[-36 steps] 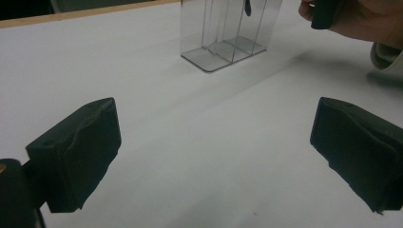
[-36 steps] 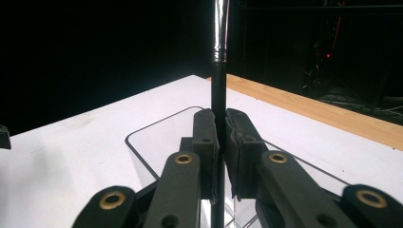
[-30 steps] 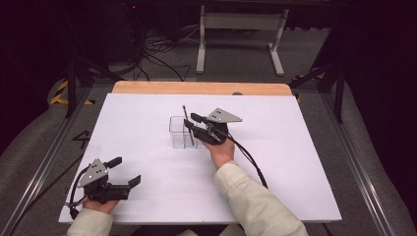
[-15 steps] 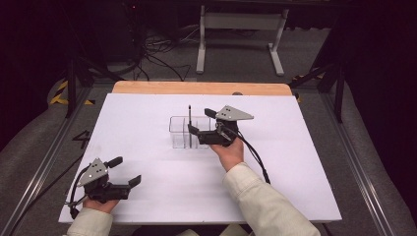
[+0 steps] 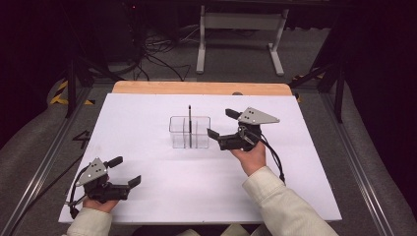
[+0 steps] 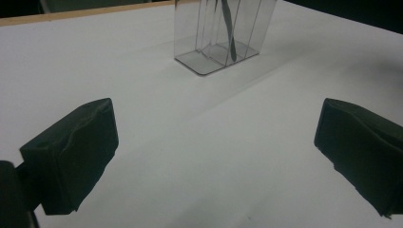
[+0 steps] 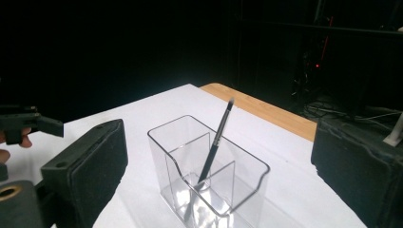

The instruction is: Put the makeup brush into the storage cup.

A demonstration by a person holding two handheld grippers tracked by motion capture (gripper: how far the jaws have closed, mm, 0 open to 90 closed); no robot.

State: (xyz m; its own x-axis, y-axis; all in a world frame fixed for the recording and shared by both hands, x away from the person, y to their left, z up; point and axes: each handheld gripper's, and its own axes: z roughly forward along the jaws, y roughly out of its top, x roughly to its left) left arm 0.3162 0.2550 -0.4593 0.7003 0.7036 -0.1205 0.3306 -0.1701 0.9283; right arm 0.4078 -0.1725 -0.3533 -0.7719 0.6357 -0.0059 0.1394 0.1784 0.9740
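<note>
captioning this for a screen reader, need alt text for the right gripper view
A clear plastic holder stands on a white table with a slim dark brush leaning inside it, framed by the right gripper and its two open black jaws. A wooden table edge lies behind.

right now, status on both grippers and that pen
Right gripper open, jaws just opened, nothing between them. Left gripper open, empty. Pen leaning in clear holder. Nothing in the way.
</note>
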